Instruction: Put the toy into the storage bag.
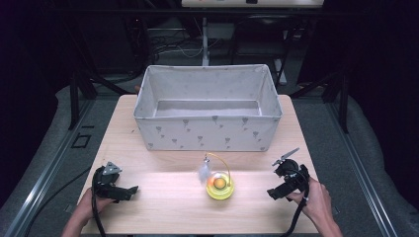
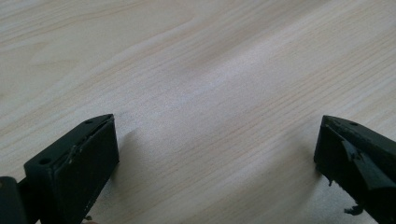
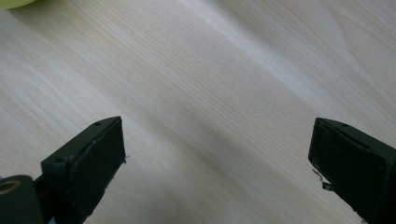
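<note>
A small yellow-green toy (image 1: 220, 185) with an orange ball inside, a thin curved wire and a white feather sits on the wooden table (image 1: 163, 207) near its front middle. A sliver of the toy (image 3: 14, 3) shows at the top left corner of the right gripper view. My left gripper (image 1: 129, 191) rests low at the front left, held by a hand, its jaws wide apart over bare wood (image 2: 210, 93). My right gripper (image 1: 272, 193) stands open at the front right, to the right of the toy, with nothing between its jaws.
A large grey fabric bin (image 1: 207, 108) with a small printed pattern stands open at the back half of the table. Dark stands and cables lie behind the table. Bare wood separates the two grippers and the toy.
</note>
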The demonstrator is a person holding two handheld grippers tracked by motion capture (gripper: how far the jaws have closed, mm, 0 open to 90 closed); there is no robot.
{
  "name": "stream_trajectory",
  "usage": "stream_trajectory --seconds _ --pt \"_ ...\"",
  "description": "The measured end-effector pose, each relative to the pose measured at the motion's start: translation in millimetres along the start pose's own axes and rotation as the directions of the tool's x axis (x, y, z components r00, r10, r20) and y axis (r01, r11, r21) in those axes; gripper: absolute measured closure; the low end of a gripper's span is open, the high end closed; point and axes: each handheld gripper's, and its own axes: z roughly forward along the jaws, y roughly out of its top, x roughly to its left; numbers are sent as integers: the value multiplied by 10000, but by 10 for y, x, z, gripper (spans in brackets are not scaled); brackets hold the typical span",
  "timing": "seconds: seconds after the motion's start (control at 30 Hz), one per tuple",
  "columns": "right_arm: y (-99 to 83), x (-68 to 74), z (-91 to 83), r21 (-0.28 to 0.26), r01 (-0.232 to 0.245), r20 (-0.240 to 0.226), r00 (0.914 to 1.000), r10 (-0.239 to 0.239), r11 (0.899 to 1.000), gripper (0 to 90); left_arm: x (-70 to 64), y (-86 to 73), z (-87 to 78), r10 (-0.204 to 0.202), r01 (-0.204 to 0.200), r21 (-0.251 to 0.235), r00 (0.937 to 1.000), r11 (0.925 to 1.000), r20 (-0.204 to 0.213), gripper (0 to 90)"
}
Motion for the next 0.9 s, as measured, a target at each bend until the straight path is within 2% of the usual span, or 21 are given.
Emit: stream_trajectory --seconds 0.4,0.8,0.9 --pt "35 63 -33 -78 248 -86 9997 -249 9997 49 -4 -4 4 -12 11 -64 10000 10000 -47 0" --pt "99 190 -114 -431 667 -212 9975 -676 9968 51 -7 -7 4 -29 29 -78 10000 10000 -42 0" --pt "127 232 -144 -346 943 -207 9953 -950 9949 52 -6 -6 3 1 -1 -68 10000 10000 -45 0"
